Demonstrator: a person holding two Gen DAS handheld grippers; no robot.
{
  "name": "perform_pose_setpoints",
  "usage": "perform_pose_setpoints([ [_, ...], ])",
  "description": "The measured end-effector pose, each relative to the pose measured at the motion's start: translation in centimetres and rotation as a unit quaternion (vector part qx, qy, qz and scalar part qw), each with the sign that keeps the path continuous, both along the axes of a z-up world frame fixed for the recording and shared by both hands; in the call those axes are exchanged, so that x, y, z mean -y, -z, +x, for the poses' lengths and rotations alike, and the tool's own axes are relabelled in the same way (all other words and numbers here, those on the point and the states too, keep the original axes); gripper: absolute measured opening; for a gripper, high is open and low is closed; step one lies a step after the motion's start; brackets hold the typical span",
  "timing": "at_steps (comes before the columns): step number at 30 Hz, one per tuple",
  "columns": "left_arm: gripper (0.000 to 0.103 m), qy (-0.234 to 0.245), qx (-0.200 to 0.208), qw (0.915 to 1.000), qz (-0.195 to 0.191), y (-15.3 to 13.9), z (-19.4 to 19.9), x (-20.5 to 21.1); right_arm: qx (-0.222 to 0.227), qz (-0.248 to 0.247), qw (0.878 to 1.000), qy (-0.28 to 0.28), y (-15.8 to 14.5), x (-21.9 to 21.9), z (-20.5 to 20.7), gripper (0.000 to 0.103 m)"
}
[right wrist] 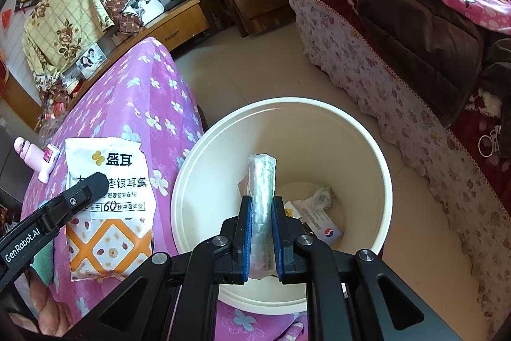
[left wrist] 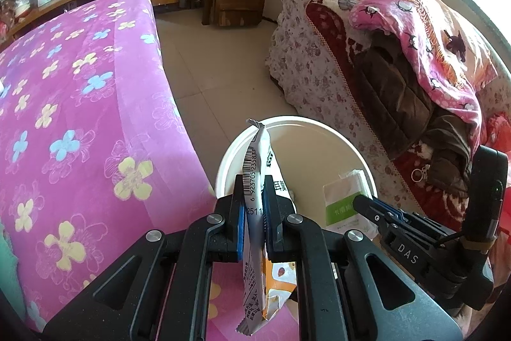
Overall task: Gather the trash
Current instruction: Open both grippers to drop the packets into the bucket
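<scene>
My left gripper [left wrist: 254,190] is shut on a white and orange snack packet [left wrist: 255,168]. I see the packet edge-on, barcode facing me, at the near rim of a white bucket [left wrist: 287,119]. From the right wrist view the same packet [right wrist: 108,200] hangs flat over the purple bedcover, left of the bucket [right wrist: 380,162], with the left gripper [right wrist: 95,181] on it. My right gripper [right wrist: 262,203] is shut on a thin silvery packet [right wrist: 263,178] above the bucket's opening. In the left wrist view that packet [left wrist: 343,200] is white with a green band, pinched by the right gripper [left wrist: 362,201].
Crumpled paper [right wrist: 317,197] and a small card box [right wrist: 325,229] lie in the bucket. A bed with a pink flowered cover [left wrist: 80,117] is on the left and a floral-covered sofa [left wrist: 319,79] on the right, tiled floor between. A pink bottle [right wrist: 28,152] lies on the bed.
</scene>
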State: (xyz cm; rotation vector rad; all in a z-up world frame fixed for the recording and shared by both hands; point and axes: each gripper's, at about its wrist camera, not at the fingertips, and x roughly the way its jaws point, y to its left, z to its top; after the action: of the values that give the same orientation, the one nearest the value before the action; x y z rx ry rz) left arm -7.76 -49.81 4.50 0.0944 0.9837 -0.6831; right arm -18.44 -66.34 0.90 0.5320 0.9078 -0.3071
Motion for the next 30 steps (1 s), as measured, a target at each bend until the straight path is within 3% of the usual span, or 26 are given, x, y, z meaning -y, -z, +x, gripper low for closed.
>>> perform_pose_setpoints([
  [11, 0.008, 0.005, 0.006, 1.0, -0.001, 0.3, 0.1, 0.2, -0.002, 0.008, 1.0, 0.017, 0.4, 0.6, -0.1, 0.011],
  [13, 0.009, 0.007, -0.002, 1.0, -0.003, 0.5, 0.2, 0.1, -0.009, 0.005, 1.0, 0.02, 0.5, 0.7, 0.0, 0.018],
  [15, 0.015, 0.006, -0.012, 0.9999, -0.004, 0.8, 0.3, 0.0, -0.013, 0.001, 1.0, 0.023, 0.5, 0.7, 0.0, 0.029],
  [16, 0.019, 0.005, -0.016, 0.9999, -0.005, 0.8, 0.4, -0.2, -0.011, 0.002, 1.0, 0.024, 0.5, 0.7, 0.0, 0.029],
  [18, 0.038, 0.001, -0.016, 0.9998, -0.009, 0.9, 0.4, -0.5, -0.01, 0.003, 1.0, 0.024, 0.5, 0.8, -0.1, 0.029],
  [19, 0.041, -0.002, -0.015, 0.9998, -0.011, 0.8, 0.4, -0.6, -0.011, 0.003, 1.0, 0.024, 0.5, 0.8, -0.1, 0.029],
  [30, 0.043, -0.011, 0.003, 0.9999, -0.004, 0.1, -0.3, -2.2, -0.021, 0.002, 1.0, 0.019, 1.0, 0.5, 0.0, 0.032],
])
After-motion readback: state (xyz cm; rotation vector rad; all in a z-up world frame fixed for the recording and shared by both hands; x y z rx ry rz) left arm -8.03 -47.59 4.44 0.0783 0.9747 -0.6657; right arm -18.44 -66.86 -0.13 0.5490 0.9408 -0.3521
